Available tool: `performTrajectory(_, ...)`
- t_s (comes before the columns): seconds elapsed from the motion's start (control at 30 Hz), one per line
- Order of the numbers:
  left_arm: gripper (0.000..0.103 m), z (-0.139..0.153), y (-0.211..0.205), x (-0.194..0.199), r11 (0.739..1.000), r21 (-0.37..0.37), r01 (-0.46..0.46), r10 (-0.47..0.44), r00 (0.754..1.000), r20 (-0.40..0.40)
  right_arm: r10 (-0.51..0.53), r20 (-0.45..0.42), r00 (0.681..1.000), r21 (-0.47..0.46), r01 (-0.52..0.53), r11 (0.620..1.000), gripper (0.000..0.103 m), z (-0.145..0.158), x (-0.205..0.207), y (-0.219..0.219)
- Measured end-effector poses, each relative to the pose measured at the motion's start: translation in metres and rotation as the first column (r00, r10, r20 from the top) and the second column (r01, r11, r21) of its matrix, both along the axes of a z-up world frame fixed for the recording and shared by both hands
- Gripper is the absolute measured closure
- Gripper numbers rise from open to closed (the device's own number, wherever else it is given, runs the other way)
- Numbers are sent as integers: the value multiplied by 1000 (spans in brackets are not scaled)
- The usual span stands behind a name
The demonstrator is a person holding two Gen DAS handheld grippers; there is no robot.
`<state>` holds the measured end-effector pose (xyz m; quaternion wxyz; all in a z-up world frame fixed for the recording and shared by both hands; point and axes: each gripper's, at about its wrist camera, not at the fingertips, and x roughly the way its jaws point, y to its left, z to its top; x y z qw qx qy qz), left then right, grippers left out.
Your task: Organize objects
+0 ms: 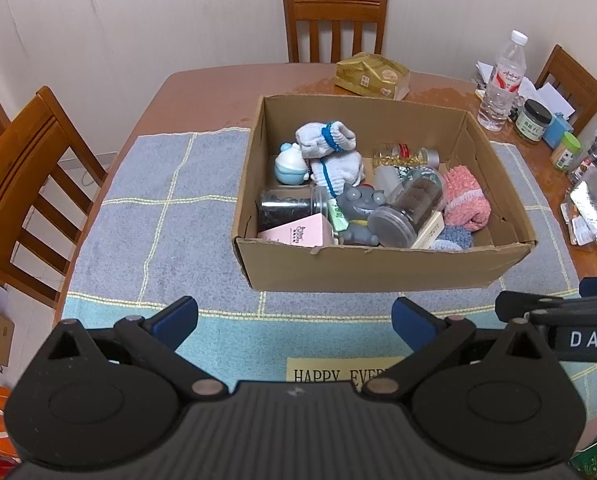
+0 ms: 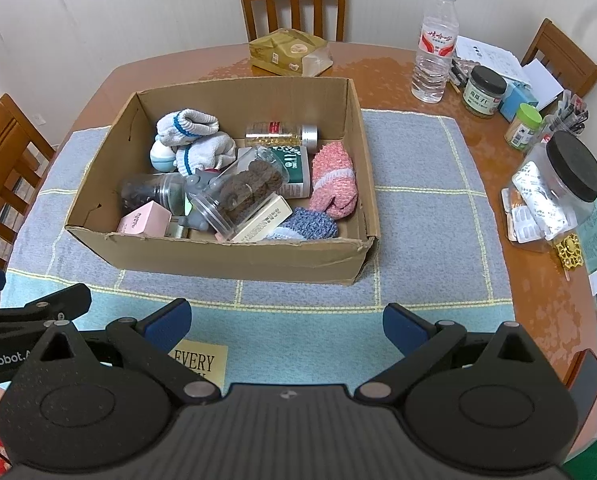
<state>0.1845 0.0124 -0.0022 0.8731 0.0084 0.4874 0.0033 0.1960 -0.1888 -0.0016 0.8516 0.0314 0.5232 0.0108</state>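
One box [image 2: 234, 256] on worktop [image 2: 398, 76], three jars [image 2: 238, 196], four socks [image 2: 334, 184], two figurines [image 1: 358, 216], left tongs [image 1: 294, 320] and right tongs [image 2: 286, 322] gaping wide, empty.

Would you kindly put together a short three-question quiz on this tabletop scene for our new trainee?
1. True or false: both the left gripper and the right gripper are open and hold nothing.
2. Where does the pink sock lie? A) on the mat B) inside the cardboard box C) on a chair
3. Which upright item with a white cap stands on the bare table behind the mat?

Key: 1 true; 2 B; 3 the water bottle.
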Motion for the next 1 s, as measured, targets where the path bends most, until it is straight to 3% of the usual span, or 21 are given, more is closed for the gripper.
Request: performTrajectory(1.0, 1, 0, 0, 4, 1000, 0, -1, 1, 1000, -4, -8, -6, 1000, 2, 8, 1000, 0, -2, 4, 1)
